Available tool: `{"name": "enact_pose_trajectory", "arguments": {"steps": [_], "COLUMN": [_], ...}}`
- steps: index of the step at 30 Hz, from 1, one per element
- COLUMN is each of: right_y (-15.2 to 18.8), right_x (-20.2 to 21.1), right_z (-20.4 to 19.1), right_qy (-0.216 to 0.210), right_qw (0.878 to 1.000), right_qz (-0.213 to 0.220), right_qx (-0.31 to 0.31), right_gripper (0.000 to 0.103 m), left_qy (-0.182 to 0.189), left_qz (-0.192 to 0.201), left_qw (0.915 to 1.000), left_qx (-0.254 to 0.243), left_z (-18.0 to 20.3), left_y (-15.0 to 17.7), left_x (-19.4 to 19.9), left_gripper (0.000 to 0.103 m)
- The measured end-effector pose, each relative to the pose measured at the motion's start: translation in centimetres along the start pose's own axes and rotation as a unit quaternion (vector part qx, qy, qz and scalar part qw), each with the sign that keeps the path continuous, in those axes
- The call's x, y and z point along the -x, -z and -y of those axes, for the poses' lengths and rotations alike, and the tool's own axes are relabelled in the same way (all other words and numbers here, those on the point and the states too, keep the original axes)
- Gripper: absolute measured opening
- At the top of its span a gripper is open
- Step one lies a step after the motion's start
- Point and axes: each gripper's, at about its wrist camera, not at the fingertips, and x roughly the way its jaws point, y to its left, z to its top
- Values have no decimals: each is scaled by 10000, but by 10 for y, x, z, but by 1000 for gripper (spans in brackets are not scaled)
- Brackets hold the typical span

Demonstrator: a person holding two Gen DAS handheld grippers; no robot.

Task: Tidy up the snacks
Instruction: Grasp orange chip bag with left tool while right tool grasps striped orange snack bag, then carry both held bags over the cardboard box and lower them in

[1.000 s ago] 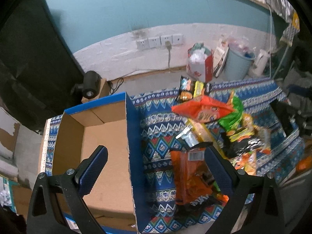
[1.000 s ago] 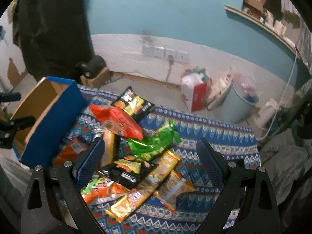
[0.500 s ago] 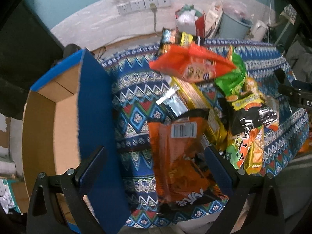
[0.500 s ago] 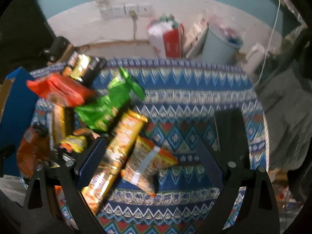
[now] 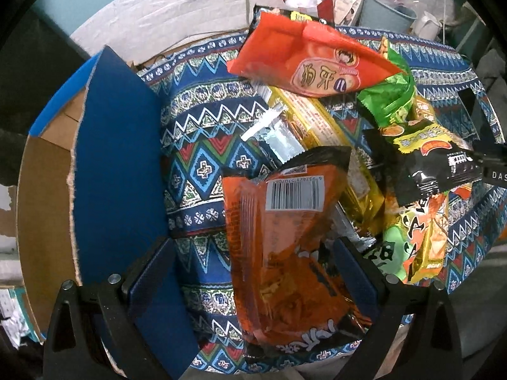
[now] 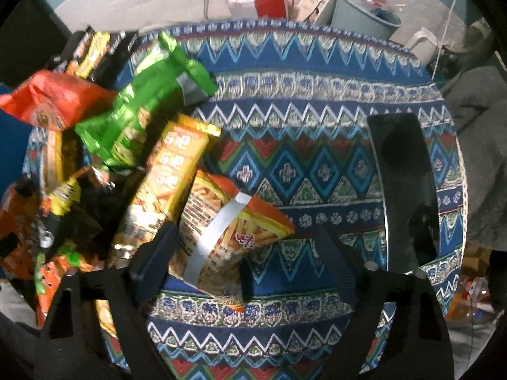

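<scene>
- Snacks lie heaped on the patterned cloth (image 6: 317, 145) of the desk; over the last second both cameras have dropped from a far look at the room to close over the pile.
- Left tongs (image 5: 253, 272) now straddle the orange barcode packet (image 5: 285, 253) in the lower middle of the left view, jaws wide apart with the packet lying between them; nothing is gripped that I can see.
- Right tongs (image 6: 244, 247) have swung to the fries packet (image 6: 221, 237) at the lower centre of the right view, also gaping wide and empty; its left finger sits right at the packet's edge, contact unclear.
- Cardboard box (image 5: 114, 171), blue outside, stands at the left of the left view, just beside the pile; its visible inside looks bare.
- My read: both hands have picked their targets, and closing on them is the likely next step before anything goes to the box.
</scene>
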Motion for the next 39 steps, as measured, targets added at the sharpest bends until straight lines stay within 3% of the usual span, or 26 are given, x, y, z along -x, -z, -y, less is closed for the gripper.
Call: {"name": "enact_pose_trajectory", "arguments": {"steps": [4,7,12,15,17,18,26,30,39], "right_y": [1,1,-6,-13,-16,-17,-3,-10,-3], "right_x": [-3,-4,-15,-26,-32,-33,-12,14,66], "right_z": [1,3,14,17,16,16,-4,-16,-31], "right_qy": [57,199,-39,-190,-298,-324,15,150,-77], "right_qw": [9999,9997,9998,9992,9987,9986,9995,9982,9926], "right_qz": [-76,-56,-167,-245,-324,-354,-12,332,949], "right_qx": [82,136,-120,-249,-251,-241,304,485,757], "right_gripper": [73,74,76,74,57,47,38,37,37], "left_qy": [141,246,296,307,437,491,442,336,256], "left_qz": [-165,-291,-332,-377,-494,-498,-198,8,582], "left_qw": [9998,9993,9990,9988,9978,9975,9988,9993,9976], "left_qx": [-4,13,27,-17,-39,-33,-39,-135,-257], "left_z": [1,2,3,3,2,3,1,0,0], "left_y": [1,-1,-6,-9,-9,-4,2,2,12], "left_x": [-11,-21,-34,-42,-48,-50,-29,-17,32], "left_gripper": [101,101,101,83,65,62,46,45,45]}}
